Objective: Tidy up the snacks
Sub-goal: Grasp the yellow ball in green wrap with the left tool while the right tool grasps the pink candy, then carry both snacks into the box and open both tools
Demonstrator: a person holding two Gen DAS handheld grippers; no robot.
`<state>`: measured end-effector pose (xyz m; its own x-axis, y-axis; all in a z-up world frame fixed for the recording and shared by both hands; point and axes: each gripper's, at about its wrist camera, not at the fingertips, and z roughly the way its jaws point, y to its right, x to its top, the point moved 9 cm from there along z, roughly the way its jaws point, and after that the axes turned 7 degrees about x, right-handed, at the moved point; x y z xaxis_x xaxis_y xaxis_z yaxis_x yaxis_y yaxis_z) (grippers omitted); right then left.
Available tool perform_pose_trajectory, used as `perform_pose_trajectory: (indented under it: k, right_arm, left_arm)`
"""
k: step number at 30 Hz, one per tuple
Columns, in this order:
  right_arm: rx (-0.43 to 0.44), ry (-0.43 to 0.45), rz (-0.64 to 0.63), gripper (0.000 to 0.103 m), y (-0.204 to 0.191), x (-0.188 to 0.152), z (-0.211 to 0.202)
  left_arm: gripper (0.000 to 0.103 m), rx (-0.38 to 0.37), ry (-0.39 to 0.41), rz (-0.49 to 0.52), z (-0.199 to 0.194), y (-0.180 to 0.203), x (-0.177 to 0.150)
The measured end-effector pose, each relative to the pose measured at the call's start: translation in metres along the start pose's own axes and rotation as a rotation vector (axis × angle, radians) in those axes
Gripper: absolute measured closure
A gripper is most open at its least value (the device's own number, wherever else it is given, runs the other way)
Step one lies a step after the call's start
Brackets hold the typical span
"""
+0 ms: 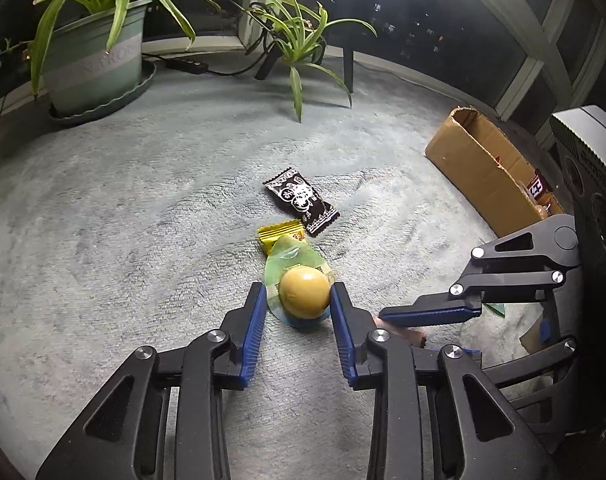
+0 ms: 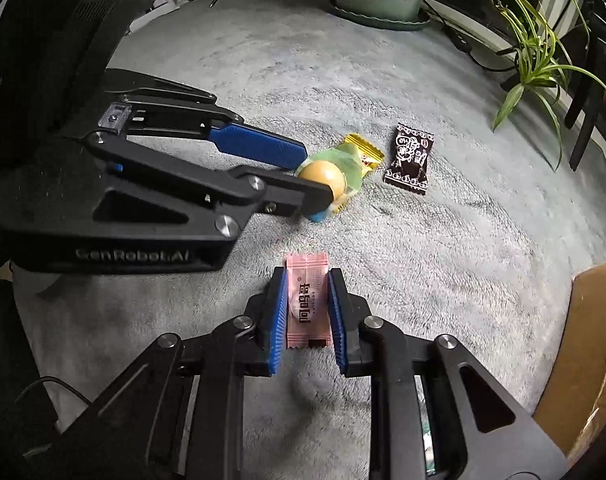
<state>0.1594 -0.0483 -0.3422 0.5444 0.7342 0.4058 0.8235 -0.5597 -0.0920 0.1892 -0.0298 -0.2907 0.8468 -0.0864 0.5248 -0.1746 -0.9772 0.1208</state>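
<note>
A round yellow ball snack (image 1: 304, 294) in a clear green wrapper lies on the grey carpet, and my left gripper (image 1: 299, 292) is shut on it, a blue pad against each side. The right wrist view shows the same grip (image 2: 315, 176) from the side. My right gripper (image 2: 306, 276) is shut on a pink packet (image 2: 307, 300) that lies flat on the carpet. It sits just right of the left gripper (image 1: 387, 322). A yellow packet (image 1: 279, 234) lies partly under the green wrapper. A black packet (image 1: 301, 200) lies just beyond it.
An open cardboard box (image 1: 475, 160) with a few snacks inside stands to the right. A large potted plant (image 1: 95, 60), a small spider plant (image 1: 299, 40), a power strip (image 1: 187, 65) and a dark chair leg (image 1: 347, 68) line the far edge by the window.
</note>
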Motion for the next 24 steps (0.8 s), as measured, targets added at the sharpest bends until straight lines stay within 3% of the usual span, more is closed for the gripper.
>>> perform_pose_trajectory:
  k: [15,18,24]
  right_arm:
    - [0.002,0.030,0.099,0.083,0.013,-0.014,-0.012]
    - [-0.007,0.030,0.100,0.083,0.013,-0.015,-0.012]
    - [-0.015,0.036,0.099,0.083,0.011,-0.015,-0.011]
  left_arm:
    - [0.078,0.021,0.007,0.016,-0.004,0.005,-0.002]
    - [0.069,0.042,-0.014,0.024,0.002,0.004,-0.001]
    - [0.071,0.039,-0.006,0.024,0.006,0.002,0.000]
